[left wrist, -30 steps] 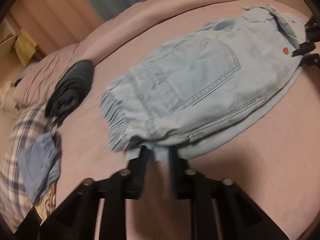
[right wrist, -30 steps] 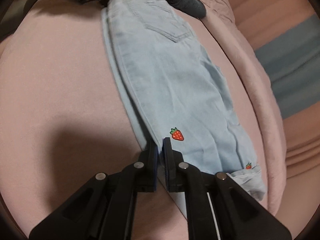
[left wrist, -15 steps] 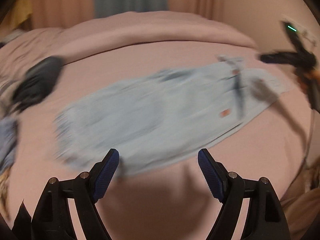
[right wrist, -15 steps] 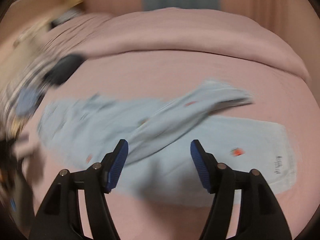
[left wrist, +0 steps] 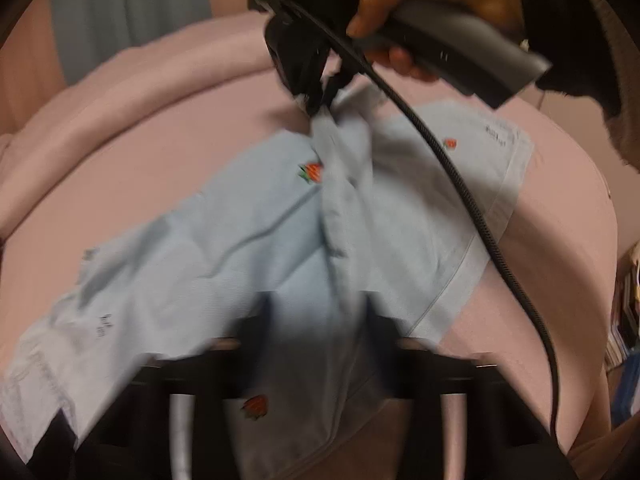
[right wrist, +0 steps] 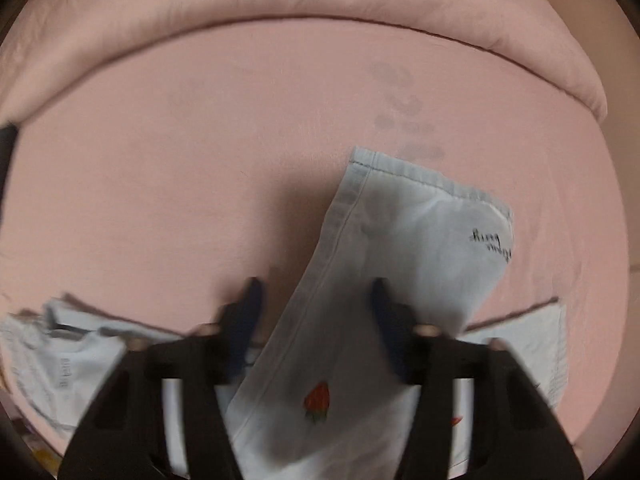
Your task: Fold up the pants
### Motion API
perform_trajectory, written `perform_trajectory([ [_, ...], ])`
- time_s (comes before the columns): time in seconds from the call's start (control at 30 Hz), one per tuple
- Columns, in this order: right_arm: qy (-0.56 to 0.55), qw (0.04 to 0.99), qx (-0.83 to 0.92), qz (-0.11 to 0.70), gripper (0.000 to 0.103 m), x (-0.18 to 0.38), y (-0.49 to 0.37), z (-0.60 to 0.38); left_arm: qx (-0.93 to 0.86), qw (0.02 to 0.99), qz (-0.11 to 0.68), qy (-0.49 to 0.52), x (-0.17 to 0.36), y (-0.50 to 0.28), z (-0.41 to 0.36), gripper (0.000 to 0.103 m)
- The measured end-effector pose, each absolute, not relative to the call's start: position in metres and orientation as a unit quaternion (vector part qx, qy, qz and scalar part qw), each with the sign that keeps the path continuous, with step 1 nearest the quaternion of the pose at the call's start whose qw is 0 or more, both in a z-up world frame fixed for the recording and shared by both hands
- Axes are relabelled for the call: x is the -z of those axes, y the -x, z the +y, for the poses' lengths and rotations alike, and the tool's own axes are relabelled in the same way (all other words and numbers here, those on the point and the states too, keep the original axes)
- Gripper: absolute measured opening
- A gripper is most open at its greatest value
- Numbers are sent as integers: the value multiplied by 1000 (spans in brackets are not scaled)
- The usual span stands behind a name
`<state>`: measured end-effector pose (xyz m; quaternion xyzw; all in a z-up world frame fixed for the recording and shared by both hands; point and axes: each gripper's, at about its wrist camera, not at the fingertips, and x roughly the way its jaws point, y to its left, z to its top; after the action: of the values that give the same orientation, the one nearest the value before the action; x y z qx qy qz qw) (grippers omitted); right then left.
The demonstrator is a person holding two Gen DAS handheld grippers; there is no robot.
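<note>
Pale blue denim fills both of my views. Through the left wrist camera I see the pants (left wrist: 248,248) spread over the pink bed (left wrist: 132,148), with small red strawberries on the cloth and a hem running along the right side. My left gripper (left wrist: 316,320) is blurred at the bottom of the view; its fingers stand apart with cloth running between them, and I cannot tell whether they touch it, so I call it released. Farther off, my right gripper (left wrist: 320,108) comes down from my right hand (left wrist: 432,4) and meets a ridge of cloth that rises toward its tip. From this side it looks pinched, but the tip is too dark to be sure. A black cable (left wrist: 460,184) hangs from it across the pants.

Through the right wrist camera, one leg (right wrist: 384,280) lies slanting between the fingers, its hem (right wrist: 420,180) reaching out over the bed (right wrist: 200,140) and black writing near the cuff. The blue pads (right wrist: 248,320) stand clearly apart on either side of the leg, so I read this gripper as unclenched around the cloth, not biting it.

As for progress, I judge the fold barely started: the pants lie opened out and rumpled, one leg crossing the other, nothing stacked neatly. The legs need aligning, then folding across.
</note>
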<state>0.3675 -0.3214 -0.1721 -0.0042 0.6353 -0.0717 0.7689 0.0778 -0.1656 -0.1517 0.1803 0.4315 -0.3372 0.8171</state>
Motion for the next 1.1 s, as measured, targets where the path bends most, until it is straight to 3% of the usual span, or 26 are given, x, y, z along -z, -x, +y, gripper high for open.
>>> perform_trajectory([
  [0.03,10,768,74,636,5,175,-368,-322,341,813,434,-184,155,-77,-170,7],
  [0.23,-93,811,41,576,3,150,-333,-364,358,823,398,-188,148,-53,-177,5],
  [0.43,-183,878,28,443,4,91,-221,-425,360,827,370,-222,141,-32,-186,6],
  [0.57,-272,881,56,383,6,105,-127,-472,357,818,381,-242,153,-24,-194,6],
  [0.77,-404,812,76,414,5,194,-71,-520,345,814,390,-258,155,-20,-196,6],
  [0.97,-406,819,72,400,9,186,-68,-511,343,810,409,-242,150,-22,-188,6],
  [1.0,-395,816,86,413,15,184,-69,-512,344,811,412,-234,146,-22,-184,7],
  [1.07,-359,820,153,419,19,171,-70,-522,354,809,423,-202,134,-21,-172,13],
  [1.1,-323,829,191,414,25,160,-65,-521,367,811,419,-180,126,-18,-163,22],
])
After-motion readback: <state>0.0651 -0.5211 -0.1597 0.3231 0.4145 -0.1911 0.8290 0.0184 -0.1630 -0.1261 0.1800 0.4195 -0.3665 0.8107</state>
